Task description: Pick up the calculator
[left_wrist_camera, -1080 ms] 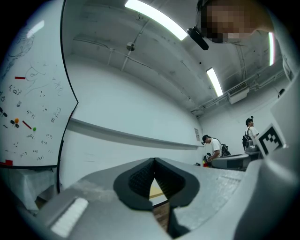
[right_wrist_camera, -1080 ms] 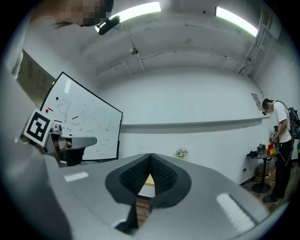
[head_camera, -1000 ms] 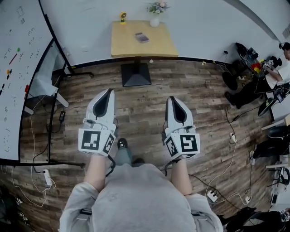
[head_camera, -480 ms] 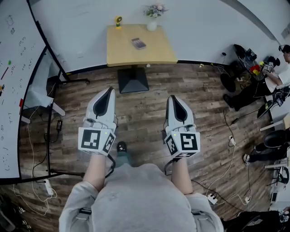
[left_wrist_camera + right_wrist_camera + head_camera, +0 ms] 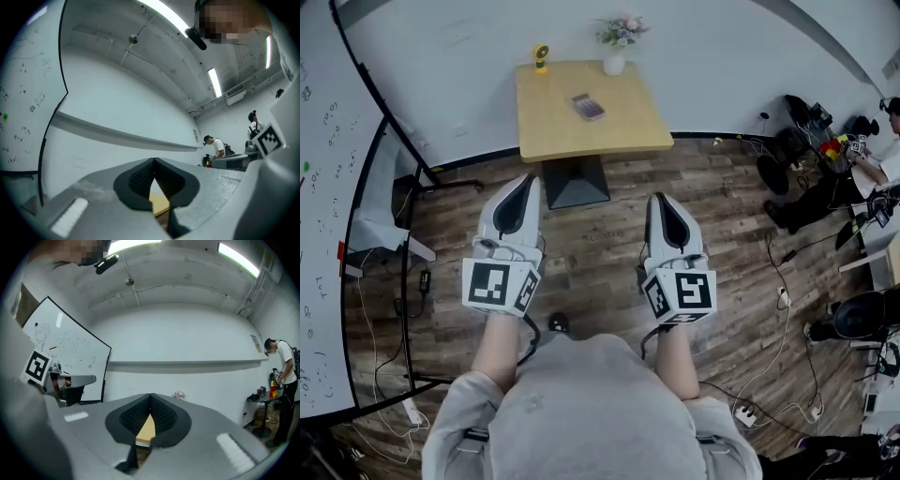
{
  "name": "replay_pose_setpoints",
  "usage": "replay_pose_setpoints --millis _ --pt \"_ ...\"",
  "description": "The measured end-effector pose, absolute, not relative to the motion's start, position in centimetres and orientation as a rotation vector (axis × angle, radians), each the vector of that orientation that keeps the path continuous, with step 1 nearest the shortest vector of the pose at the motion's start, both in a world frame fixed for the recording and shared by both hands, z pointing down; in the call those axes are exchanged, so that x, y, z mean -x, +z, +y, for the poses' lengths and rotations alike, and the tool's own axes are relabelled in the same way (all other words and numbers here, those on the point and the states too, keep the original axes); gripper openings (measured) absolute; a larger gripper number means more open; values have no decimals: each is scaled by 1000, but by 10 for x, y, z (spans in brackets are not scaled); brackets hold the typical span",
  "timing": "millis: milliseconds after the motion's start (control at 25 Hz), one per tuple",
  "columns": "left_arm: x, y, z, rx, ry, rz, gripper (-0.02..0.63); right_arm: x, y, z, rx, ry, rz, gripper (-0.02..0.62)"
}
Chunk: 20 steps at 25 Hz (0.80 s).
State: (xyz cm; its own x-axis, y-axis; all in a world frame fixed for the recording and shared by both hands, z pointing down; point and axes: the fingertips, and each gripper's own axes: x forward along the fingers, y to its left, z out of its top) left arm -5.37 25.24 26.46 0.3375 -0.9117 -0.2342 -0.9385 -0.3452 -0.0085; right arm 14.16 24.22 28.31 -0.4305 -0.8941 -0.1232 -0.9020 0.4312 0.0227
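Left tool (image 5: 529,180), right tool (image 5: 660,199) both closed, empty; calculator (image 5: 588,107) on table (image 5: 546,131) well ahead.

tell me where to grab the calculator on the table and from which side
Probably across its two long edges, near the middle, coming down from above on the near side. The calculator lies flat and slightly askew on the table, so only its thin edges offer a hold; the vase and yellow item stand behind it. The right tool is shut and must open first.

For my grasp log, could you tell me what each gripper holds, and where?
Nothing: left gripper and right gripper are shut, empty; the small grey calculator lies untouched.
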Motion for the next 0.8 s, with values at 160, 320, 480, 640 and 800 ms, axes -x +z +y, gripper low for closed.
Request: replay_pose_setpoints --millis 160,320,480,640,800 --pt "72 268 228 2454 268 1711 6 -125 284 218 1628 126 2572 3" --pt "91 270 207 2463 273 1706 6 -105 285 198 1621 126 2564 3" --pt "108 276 191 2476 262 1708 6 -89 292 185 1638 122 2566 3" --pt "115 281 176 2489 253 1707 6 -84 302 173 1658 91 2571 3" --pt "118 289 165 2510 247 1705 5 -82 308 160 1675 68 2570 3"
